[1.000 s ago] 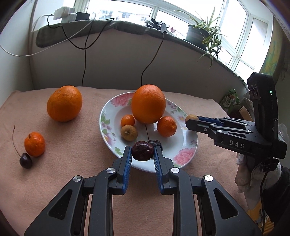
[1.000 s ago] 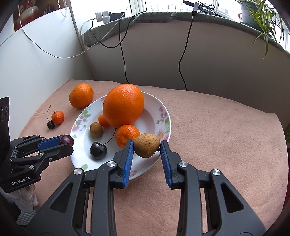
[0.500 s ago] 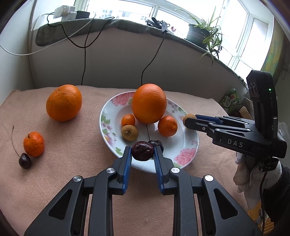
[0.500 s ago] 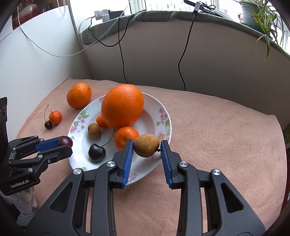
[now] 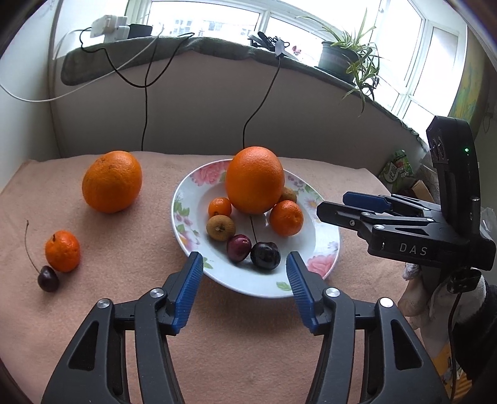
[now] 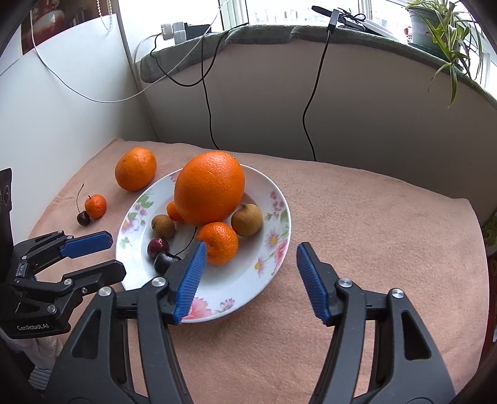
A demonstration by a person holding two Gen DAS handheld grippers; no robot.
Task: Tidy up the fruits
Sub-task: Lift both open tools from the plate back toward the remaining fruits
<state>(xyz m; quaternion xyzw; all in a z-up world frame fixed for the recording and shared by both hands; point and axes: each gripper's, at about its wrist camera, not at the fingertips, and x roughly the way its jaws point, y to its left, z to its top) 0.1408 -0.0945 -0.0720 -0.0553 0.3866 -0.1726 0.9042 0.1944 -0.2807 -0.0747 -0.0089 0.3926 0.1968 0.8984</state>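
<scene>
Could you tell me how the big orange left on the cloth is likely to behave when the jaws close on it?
The big orange is round and lies free on the flat cloth, so a nudge would probably roll it. It looks heavy and wide, likely needing fully open jaws.

We are facing bright windows (image 5: pixel 198 18) pouring in daylight; a potted plant (image 5: pixel 341 56) is sitting on the sill; black cables (image 5: pixel 146 102) are hanging down the wall (image 5: pixel 202 115) behind the tabletop (image 5: pixel 77 310).

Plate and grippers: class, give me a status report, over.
Left gripper open, empty; right gripper open, empty. Plate holds seven fruits. Big orange, small orange, cherry on cloth.
</scene>
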